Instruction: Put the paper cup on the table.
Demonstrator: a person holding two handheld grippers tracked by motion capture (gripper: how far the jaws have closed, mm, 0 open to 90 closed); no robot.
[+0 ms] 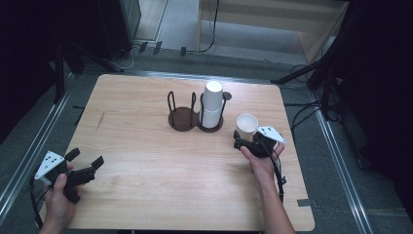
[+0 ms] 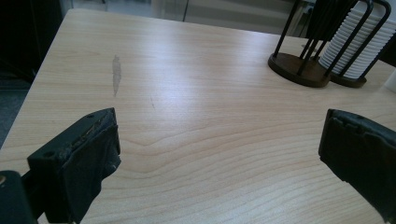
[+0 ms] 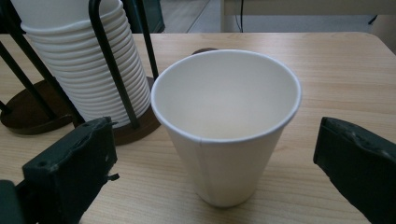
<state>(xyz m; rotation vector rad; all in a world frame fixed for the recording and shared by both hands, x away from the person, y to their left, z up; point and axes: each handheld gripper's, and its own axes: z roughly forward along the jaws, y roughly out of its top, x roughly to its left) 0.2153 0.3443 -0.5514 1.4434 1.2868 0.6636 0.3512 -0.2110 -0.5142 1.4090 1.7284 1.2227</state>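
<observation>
A single white paper cup (image 1: 246,125) (image 3: 226,121) stands upright on the wooden table (image 1: 146,161), mouth up and empty. My right gripper (image 1: 247,140) (image 3: 217,140) is open just behind it, one jaw on each side and neither pad touching the cup. To its left a dark two-bay wire rack (image 1: 184,117) (image 3: 28,109) holds a stack of upturned white cups (image 1: 212,105) (image 3: 84,60) in its right bay. The left bay is empty. My left gripper (image 1: 86,157) (image 2: 222,135) is open over the table's near left, with nothing between its jaws.
The rack (image 2: 299,65) and its cup stack (image 2: 359,46) sit at the far right of the left gripper view. A grey smear (image 2: 116,72) marks the tabletop. Dark stands and cables (image 1: 302,73) surround the table on the floor.
</observation>
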